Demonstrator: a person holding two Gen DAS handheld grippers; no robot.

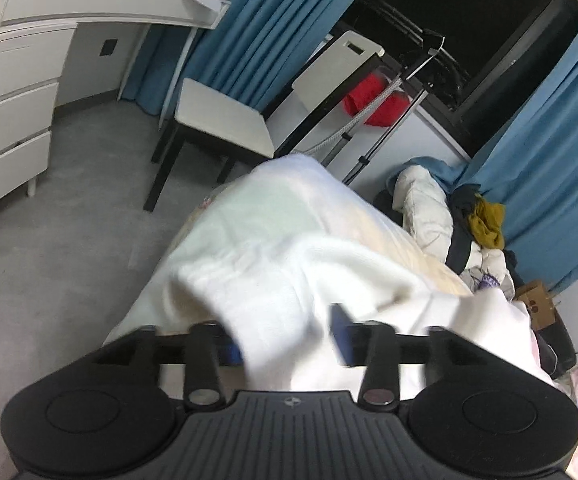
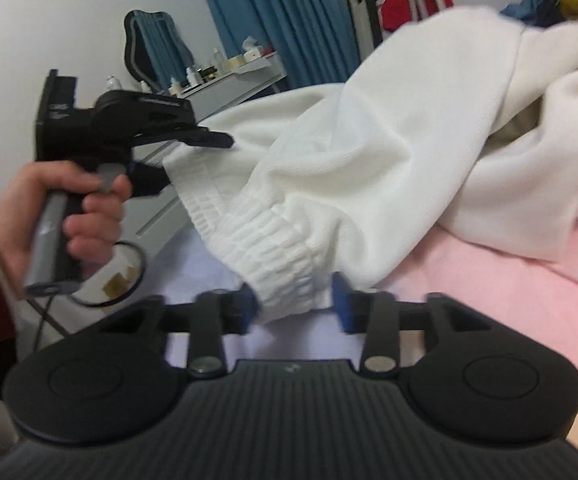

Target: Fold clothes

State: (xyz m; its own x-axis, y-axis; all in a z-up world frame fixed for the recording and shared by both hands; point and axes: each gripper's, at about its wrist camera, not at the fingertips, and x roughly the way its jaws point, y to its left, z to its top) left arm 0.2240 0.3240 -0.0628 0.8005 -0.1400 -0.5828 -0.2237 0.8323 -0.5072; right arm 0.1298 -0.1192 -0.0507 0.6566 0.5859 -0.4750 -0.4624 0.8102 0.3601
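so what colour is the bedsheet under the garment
Pale pink bedsheet beneath the white garment, clearest in the right wrist view.

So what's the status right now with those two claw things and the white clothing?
Left gripper and right gripper each around the white trousers' elastic waistband, jaws apart. Garment lifted over pink bed. Nothing obstructing.

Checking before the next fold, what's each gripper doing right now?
Left gripper: open around the waistband of the white pants, not pinching.
Right gripper: open around the same waistband.
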